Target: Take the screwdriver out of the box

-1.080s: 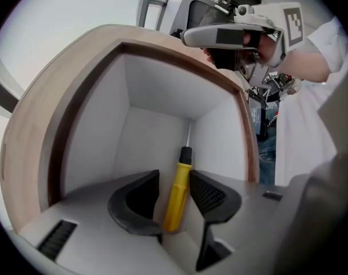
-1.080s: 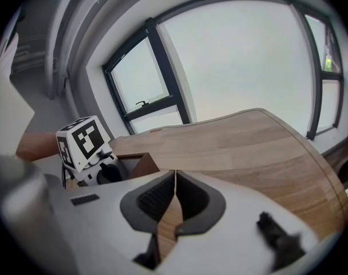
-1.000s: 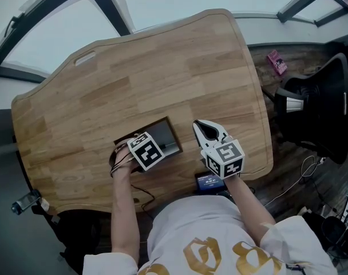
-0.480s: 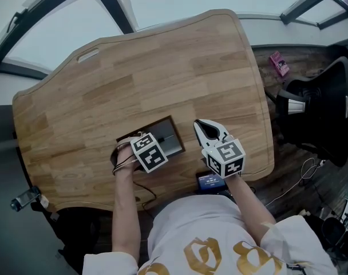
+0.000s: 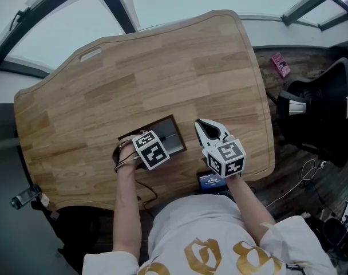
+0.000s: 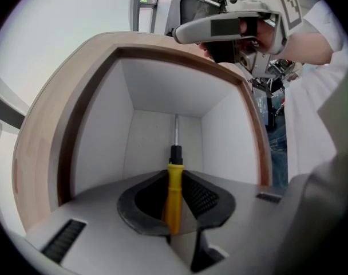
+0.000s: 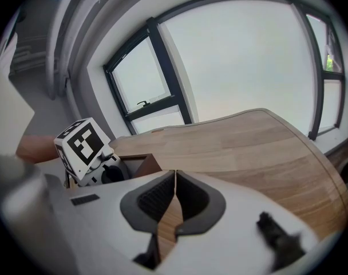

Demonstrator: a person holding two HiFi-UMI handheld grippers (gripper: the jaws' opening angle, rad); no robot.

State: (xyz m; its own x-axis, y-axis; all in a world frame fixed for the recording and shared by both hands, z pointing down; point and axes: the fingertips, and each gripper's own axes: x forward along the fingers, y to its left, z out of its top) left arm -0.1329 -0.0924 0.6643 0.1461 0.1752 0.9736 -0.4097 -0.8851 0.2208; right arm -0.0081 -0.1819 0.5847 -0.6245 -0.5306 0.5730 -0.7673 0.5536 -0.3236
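Head view: on the near part of the wooden table, the left gripper points steeply down into the open box, its marker cube covering the box's left half. The left gripper view shows its jaws clamped on the yellow handle of the screwdriver, whose black collar and metal shaft reach deeper into the white-walled box. Just right of the box, the right gripper hangs over bare wood, jaws pressed together with nothing between them.

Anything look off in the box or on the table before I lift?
Nothing stands out. The screwdriver lies straight between the left gripper's jaws inside the box, which looks undamaged; nothing is spilled on the table.
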